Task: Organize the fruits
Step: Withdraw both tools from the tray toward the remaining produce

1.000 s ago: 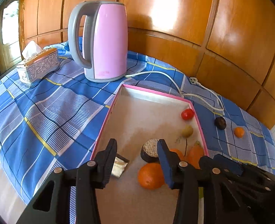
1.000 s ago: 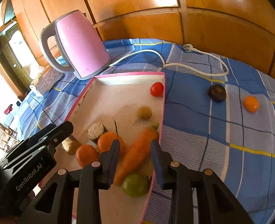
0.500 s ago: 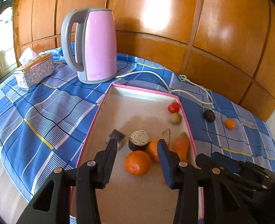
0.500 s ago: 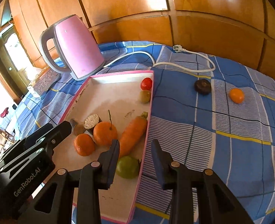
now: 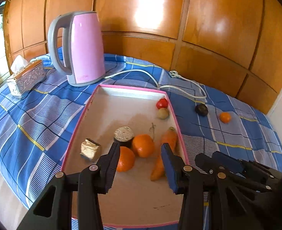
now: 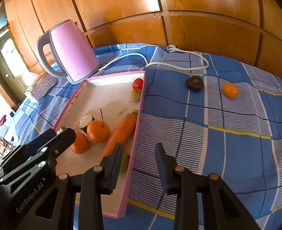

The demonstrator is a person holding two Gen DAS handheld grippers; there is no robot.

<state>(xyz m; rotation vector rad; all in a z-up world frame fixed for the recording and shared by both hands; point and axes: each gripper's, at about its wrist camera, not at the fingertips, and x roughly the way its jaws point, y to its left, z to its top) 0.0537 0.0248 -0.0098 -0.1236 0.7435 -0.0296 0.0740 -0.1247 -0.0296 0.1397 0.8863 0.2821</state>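
A pink-rimmed tray (image 5: 133,87) (image 6: 135,134) lies on the blue checked cloth. It holds two oranges (image 5: 143,145) (image 6: 98,131), a carrot (image 5: 167,140) (image 6: 121,131), a red tomato (image 5: 162,103) (image 6: 137,83), a small yellow-green fruit (image 5: 163,113) (image 6: 135,94), a green fruit (image 6: 124,163), a dark foil-topped item (image 5: 123,134) and a foil-wrapped lump (image 5: 89,149). A dark round fruit (image 5: 201,109) (image 6: 194,83) and a small orange fruit (image 5: 225,117) (image 6: 230,90) lie on the cloth right of the tray. My left gripper (image 5: 141,153) is open and empty above the tray. My right gripper (image 6: 138,153) is open and empty over the tray's right rim.
A pink kettle (image 5: 79,48) (image 6: 70,51) stands behind the tray, its white cord and plug (image 5: 173,74) (image 6: 171,48) trailing right. A silver tissue box (image 5: 26,77) sits at the far left. Wooden panels close off the back.
Both grippers have pulled back and up from the tray, so the fruits look farther away. The right gripper has swung right towards the cloth. Both stay open.
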